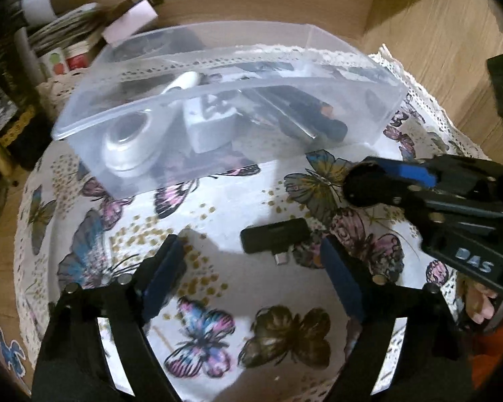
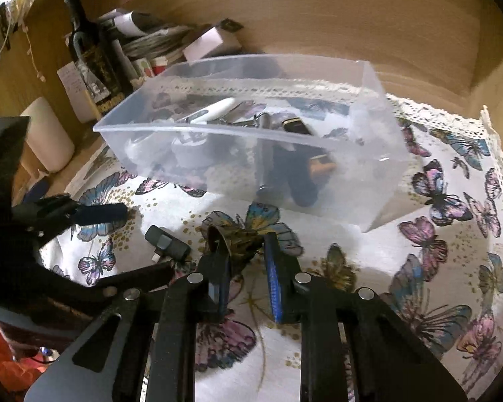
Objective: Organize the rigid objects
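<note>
A clear plastic box [image 1: 124,181] [image 2: 379,201] stands on a butterfly tablecloth and holds several small items, among them a round silver piece [image 1: 127,144] and a white pen-like piece [image 2: 214,110]. A small black adapter with a plug [image 1: 275,239] [image 2: 167,244] lies on the cloth in front of the box. My left gripper [image 1: 251,268] [image 2: 130,234] is open, its fingers either side of the adapter and just short of it. My right gripper [image 2: 244,261] [image 1: 362,181] is shut on a small dark round object [image 2: 218,238], held just above the cloth to the adapter's right.
The butterfly tablecloth [image 2: 452,268] with a lace edge covers the table. Behind the box at the left stand a dark bottle [image 2: 90,57], small cartons and a white box [image 2: 211,43]. A white cylinder [image 2: 47,137] stands left. A wooden wall [image 2: 318,16] closes the back.
</note>
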The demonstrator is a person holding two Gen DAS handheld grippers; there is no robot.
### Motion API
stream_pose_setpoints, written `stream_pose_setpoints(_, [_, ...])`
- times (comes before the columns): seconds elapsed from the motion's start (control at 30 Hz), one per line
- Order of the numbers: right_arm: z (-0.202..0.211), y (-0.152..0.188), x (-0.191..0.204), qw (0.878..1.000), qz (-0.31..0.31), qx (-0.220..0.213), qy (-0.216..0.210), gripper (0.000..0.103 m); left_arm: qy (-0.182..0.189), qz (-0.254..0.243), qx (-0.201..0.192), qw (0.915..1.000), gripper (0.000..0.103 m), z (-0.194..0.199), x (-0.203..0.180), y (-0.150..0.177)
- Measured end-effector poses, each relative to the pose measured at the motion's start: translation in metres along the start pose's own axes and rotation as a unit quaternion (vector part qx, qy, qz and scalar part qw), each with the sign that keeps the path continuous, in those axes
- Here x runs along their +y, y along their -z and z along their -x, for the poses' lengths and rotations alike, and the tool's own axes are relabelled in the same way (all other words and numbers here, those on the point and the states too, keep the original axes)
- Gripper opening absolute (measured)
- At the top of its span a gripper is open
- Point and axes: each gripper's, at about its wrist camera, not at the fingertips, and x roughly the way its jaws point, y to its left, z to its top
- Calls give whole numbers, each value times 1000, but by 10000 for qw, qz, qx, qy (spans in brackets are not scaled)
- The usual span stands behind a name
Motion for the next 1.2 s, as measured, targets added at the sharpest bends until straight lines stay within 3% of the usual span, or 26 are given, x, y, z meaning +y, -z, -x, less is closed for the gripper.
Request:
stream_pose_setpoints(0.13, [5, -1, -6, 9999, -40, -89, 57, 17, -84, -89, -61, 9999, 67, -3, -5, -3])
stream_pose_setpoints(0.2, [7, -1, -8, 9999, -63, -116, 64, 17, -78, -98, -92, 9999, 46, -2, -5, -3])
stream_pose_setpoints(0.3, [12, -2, -11, 9998, -89, -190, 47, 17, -81, -107, -116, 9998, 25, -1, -5, -3])
stream_pose_setpoints(0.37, [15, -3, -11, 9997, -84, -239, 55, 17, -51, -61, -105, 9999, 21, 0, -4, -4])
stream_pose_setpoints(0.73, [29, -10, -8, 9987, -27, -488, 126, 17, -57, 59, -298, 9995, 19, 18, 2, 0])
stream_pose_setpoints(1.2, [56, -36, 0, 9939, 61, -1086, 200, 17, -165, 296, -1421, 9893, 19, 82, 16, -22])
